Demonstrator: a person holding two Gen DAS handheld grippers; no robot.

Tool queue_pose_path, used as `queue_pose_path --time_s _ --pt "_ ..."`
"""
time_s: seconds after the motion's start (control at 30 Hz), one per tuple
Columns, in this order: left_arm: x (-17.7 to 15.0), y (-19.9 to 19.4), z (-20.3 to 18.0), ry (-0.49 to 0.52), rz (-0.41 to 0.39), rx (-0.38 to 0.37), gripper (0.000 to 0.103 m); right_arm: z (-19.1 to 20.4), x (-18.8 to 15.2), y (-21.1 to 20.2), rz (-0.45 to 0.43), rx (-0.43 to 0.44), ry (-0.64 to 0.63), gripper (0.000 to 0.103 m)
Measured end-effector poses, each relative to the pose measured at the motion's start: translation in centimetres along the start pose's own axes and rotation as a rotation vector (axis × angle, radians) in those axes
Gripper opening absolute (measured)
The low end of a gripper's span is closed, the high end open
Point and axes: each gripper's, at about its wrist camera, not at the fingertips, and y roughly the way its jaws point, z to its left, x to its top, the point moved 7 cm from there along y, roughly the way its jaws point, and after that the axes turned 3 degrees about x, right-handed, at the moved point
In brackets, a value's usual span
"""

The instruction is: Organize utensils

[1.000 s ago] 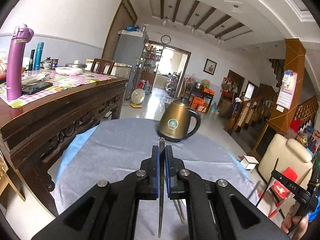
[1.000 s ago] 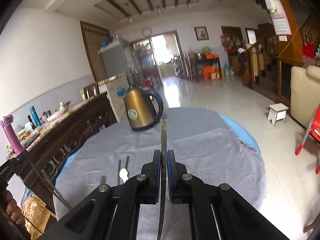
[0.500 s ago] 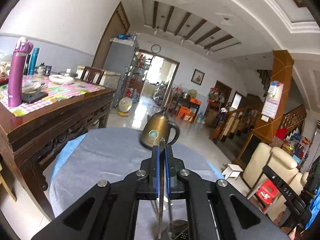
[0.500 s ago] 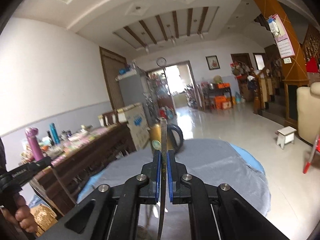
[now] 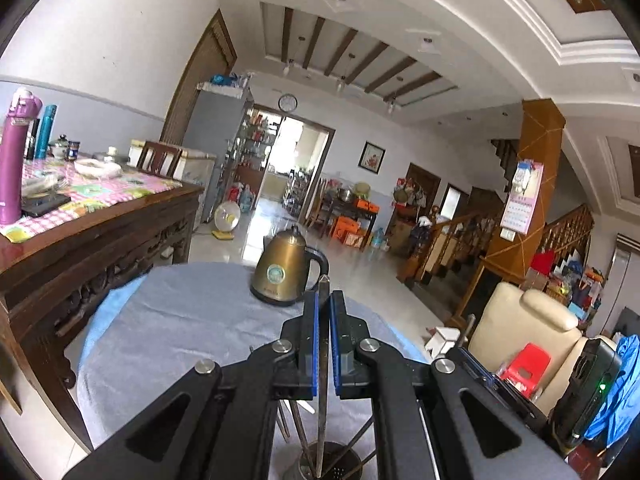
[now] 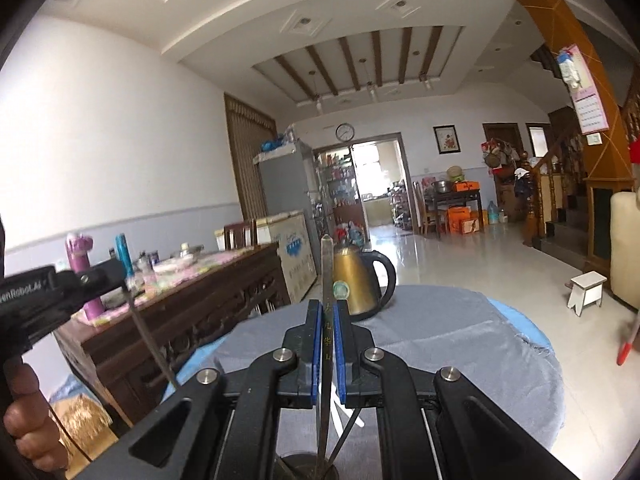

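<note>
Holder [image 5: 324,464] risen closer | both claws clamp chopsticks | left view: perforations

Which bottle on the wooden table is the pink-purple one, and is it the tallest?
It's the purple bottle at the table's near left end. Beside it stands a slimmer teal bottle, and the purple one looks taller and fatter in the left wrist view.

Round table [image 5: 168,332] in foreground, cloth over it. Kettle [image 5: 285,268] on far part of table. Utensil holder [image 5: 332,465] at near edge, below grippers, several utensils standing in it. Left gripper [image 5: 324,344] and right gripper [image 6: 329,346] each above holder, chopstick [image 5: 322,376] upright between fingers. Sideboard [image 5: 100,236] left of table, bottles on it. Armchair [image 5: 524,332] right of table, stool [image 6: 586,292] on floor beyond.
</note>
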Motion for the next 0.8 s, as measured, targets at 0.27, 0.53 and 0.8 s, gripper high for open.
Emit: queue_pose_path --time_s 0.27,0.53,0.8 --pt "-1.6 1.1 0.0 0.002 0.054 0.01 0.005 0.4 -1.6 0.3 0.047 0.006 -0.035 0.007" --pt "-2.5 1.3 -0.6 0.021 0.083 0.006 0.005 -0.5 -3.3 0.9 0.111 0.001 -0.031 0.007" --pt "-4.4 1.7 -1.0 0.032 0.151 0.0 0.005 -1.5 -5.2 1.2 0.178 0.01 -0.001 0.007"
